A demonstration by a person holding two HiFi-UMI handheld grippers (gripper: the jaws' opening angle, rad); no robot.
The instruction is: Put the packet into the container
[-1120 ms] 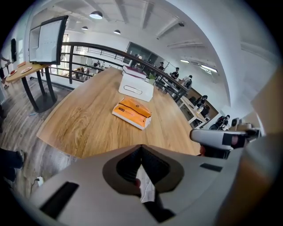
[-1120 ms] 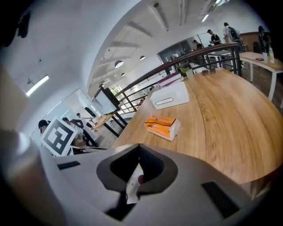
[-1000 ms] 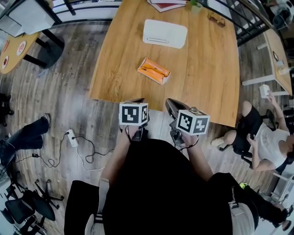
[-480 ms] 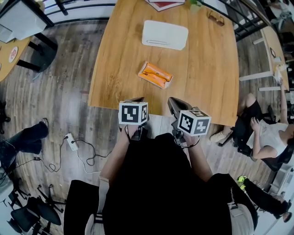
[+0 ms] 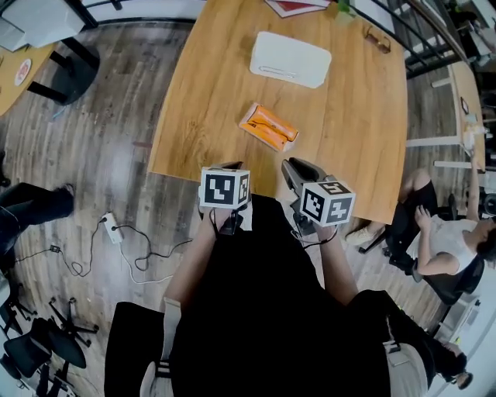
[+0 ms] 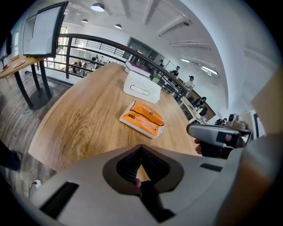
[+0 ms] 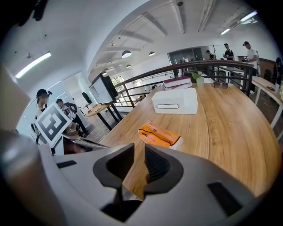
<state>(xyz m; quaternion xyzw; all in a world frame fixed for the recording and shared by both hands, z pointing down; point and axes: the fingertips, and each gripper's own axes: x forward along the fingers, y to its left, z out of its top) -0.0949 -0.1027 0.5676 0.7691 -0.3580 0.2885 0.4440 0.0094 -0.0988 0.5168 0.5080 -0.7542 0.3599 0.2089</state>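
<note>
An orange packet (image 5: pixel 268 127) lies flat on the wooden table (image 5: pixel 201 93), just short of its middle. Beyond the packet stands a white rectangular container (image 5: pixel 290 59). Both grippers hover side by side over the table's near edge, well short of the packet. My left gripper (image 5: pixel 230 167) is shut with nothing in it; its view has the packet (image 6: pixel 142 118) and the container (image 6: pixel 141 87) ahead. My right gripper (image 5: pixel 298 169) is opening: a narrow gap shows between its jaws (image 7: pixel 139 165) and nothing is in it. Its view shows the packet (image 7: pixel 159 134) and the container (image 7: pixel 175 100).
Books (image 5: pixel 298 6) and a pair of glasses (image 5: pixel 377 39) lie at the table's far end. A person sits on a chair (image 5: pixel 442 240) to the right of the table. A power strip with cables (image 5: pixel 112 229) lies on the floor at the left.
The head view has shifted slightly, so the table sits a little to the right in frame. Both grippers stay at the near edge. The packet lies where it was.
</note>
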